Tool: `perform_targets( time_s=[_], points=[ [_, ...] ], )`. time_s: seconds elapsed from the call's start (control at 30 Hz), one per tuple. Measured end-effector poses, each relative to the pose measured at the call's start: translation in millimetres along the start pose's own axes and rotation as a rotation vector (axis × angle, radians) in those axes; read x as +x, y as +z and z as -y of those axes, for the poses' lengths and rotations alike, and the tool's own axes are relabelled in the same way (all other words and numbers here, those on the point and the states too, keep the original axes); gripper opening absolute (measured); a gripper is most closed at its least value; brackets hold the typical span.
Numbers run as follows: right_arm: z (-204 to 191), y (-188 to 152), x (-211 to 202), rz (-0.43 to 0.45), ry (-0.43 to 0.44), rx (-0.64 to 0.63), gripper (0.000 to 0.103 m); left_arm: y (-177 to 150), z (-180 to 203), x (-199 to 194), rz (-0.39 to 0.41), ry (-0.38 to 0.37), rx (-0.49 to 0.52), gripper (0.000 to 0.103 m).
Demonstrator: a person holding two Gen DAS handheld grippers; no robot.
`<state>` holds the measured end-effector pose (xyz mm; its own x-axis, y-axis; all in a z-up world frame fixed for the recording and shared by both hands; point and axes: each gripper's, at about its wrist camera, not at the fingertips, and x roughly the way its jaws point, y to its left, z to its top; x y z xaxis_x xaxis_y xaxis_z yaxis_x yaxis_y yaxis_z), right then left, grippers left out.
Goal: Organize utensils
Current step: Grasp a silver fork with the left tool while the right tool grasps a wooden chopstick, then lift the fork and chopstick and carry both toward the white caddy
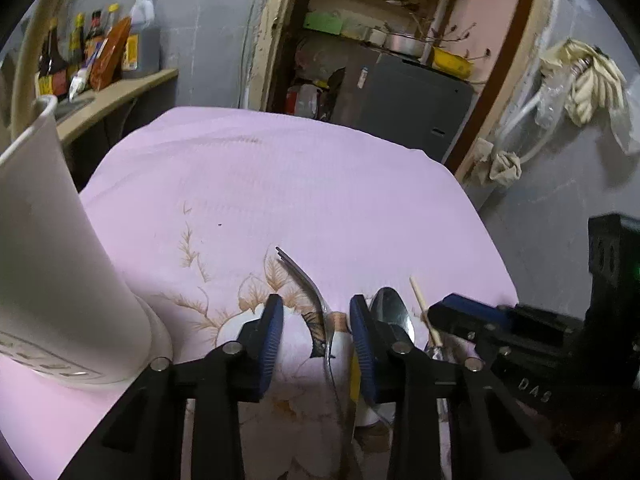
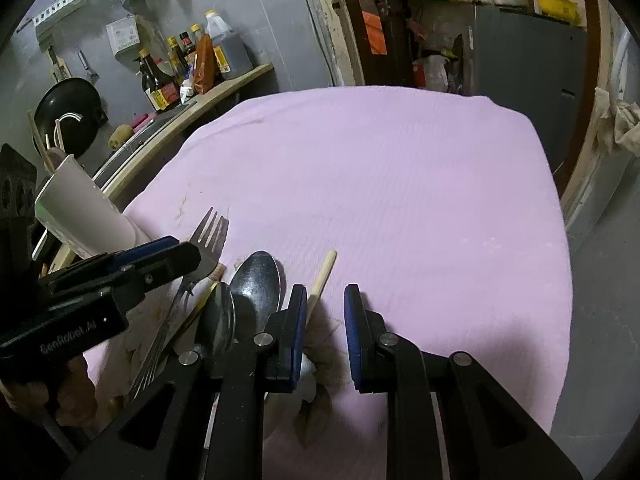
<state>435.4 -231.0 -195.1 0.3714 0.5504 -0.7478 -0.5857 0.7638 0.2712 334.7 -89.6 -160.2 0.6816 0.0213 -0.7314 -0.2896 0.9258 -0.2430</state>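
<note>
A metal fork [image 1: 304, 280] lies on the pink flowered cloth [image 1: 280, 184], its handle running between the fingers of my left gripper [image 1: 317, 332]. A gap shows on both sides of it, so the jaws stand open around it. To the right lie a spoon [image 1: 390, 308] and a wooden chopstick [image 1: 420, 300]. My right gripper [image 2: 326, 320] is open over the cloth. The chopstick [image 2: 324, 272] runs in at the inner edge of its left finger, and two spoons [image 2: 258, 280] lie just left of that. The left gripper [image 2: 188, 254] covers part of the fork [image 2: 208, 236].
A tall white cup [image 1: 52, 260] stands at the cloth's left edge, holding chopsticks [image 2: 40, 140] in the right wrist view. Behind it is a counter with sauce bottles [image 2: 208, 52] and a black pan [image 2: 68, 108]. A doorway and grey cabinet [image 2: 528, 56] lie beyond the table.
</note>
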Motion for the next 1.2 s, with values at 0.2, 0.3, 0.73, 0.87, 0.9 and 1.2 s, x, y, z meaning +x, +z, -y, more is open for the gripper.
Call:
perform_targets(
  time_s=[0.2,0.3,0.73,0.87,0.9,1.2],
  points=[
    [-8,7,10,-0.045,-0.015,-0.006,0.017,5,-5,8,-0.046,-0.003,-0.063,0.018],
    [-7,12,12,-0.080,-0.032,0.022,0.014,7,-3,12,-0.069,0.001,-0.066,0.015],
    [12,-2,-17,-0.028,0.021,0.219,0.004,8,1,-10,-0.075,-0.040,-0.048,0.004],
    [12,-12,-39,0.030,0.041,0.266,0.004,9,4,-27,-0.046,-0.070,-0.022,0.004],
    [12,-14,-43,0.044,0.044,0.274,0.004,9,5,-32,-0.038,-0.078,-0.014,0.004],
    [-14,-22,-101,0.249,0.003,0.251,0.004,6,16,-84,0.092,-0.147,0.082,0.003]
  ],
)
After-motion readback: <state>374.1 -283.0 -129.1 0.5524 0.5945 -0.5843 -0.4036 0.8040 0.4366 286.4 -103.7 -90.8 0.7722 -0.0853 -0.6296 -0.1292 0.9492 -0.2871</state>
